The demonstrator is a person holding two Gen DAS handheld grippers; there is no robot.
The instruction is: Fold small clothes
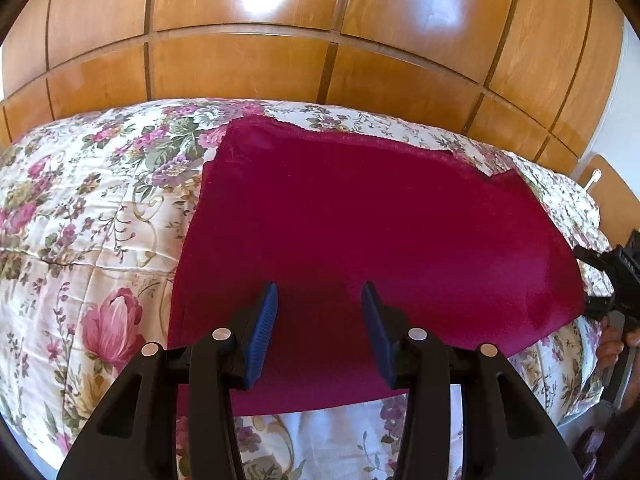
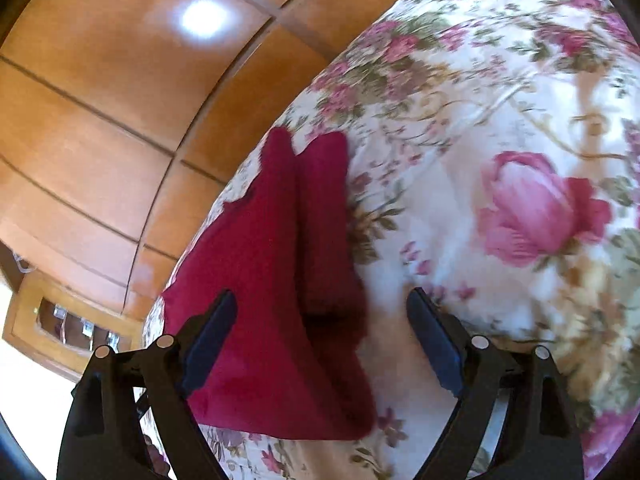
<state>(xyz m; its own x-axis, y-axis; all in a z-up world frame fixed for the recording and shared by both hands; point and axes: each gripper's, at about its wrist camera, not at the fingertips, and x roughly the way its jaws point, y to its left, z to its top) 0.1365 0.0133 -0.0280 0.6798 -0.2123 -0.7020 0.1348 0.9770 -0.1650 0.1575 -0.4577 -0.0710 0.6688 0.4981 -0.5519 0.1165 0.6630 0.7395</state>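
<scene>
Red garment [image 1: 360, 220] laid flat on floral bedspread [image 1: 80, 200] for folding; left gripper [image 1: 320, 328] and right gripper [image 2: 324, 344] held released, nothing grasped.

We see the right gripper [image 2: 320, 332] with its jaws standing wide over a crimson garment [image 2: 272, 280], which lies folded in layers on the floral bedspread [image 2: 500, 140] (the picture is somewhat blurred). A glossy wooden wardrobe [image 2: 100, 120] rises beyond the bed.
</scene>
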